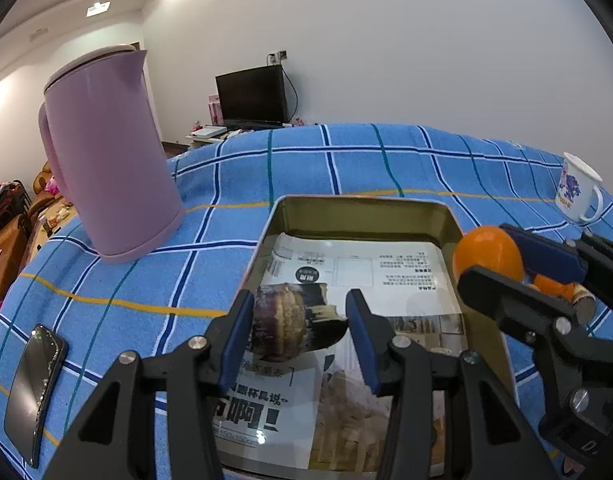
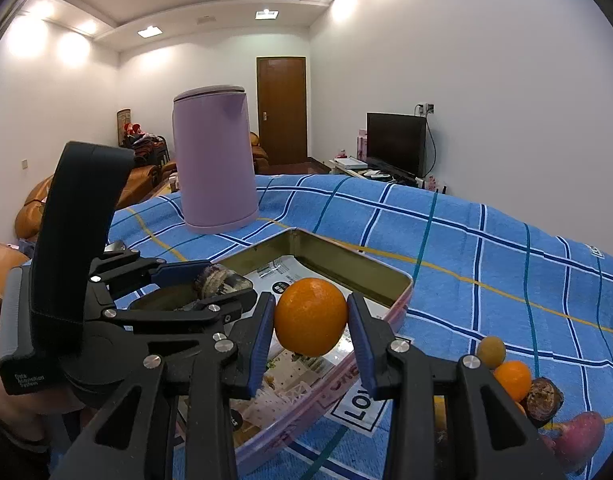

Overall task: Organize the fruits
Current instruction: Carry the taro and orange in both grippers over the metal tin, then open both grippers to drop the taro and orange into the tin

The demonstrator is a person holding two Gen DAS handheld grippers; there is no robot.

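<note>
A metal tin (image 1: 454,224) lined with printed paper lies on the blue checked cloth; it also shows in the right wrist view (image 2: 402,284). My left gripper (image 1: 300,336) is over the tin with jaws apart; a dark wrinkled fruit (image 1: 278,324) sits against its left pad, the right pad clear of it. My right gripper (image 2: 311,334) is shut on an orange (image 2: 310,316) and holds it above the tin's near rim; the orange also shows in the left wrist view (image 1: 486,258). Loose fruits lie right of the tin: a small orange (image 2: 512,378), a green-yellow fruit (image 2: 491,351), a dark fruit (image 2: 542,398), a pink fruit (image 2: 578,438).
A tall purple kettle (image 1: 106,156) stands on the cloth behind and left of the tin. A black phone (image 1: 34,388) lies at the left front. A white enamel mug (image 1: 578,188) with flowers stands at the far right.
</note>
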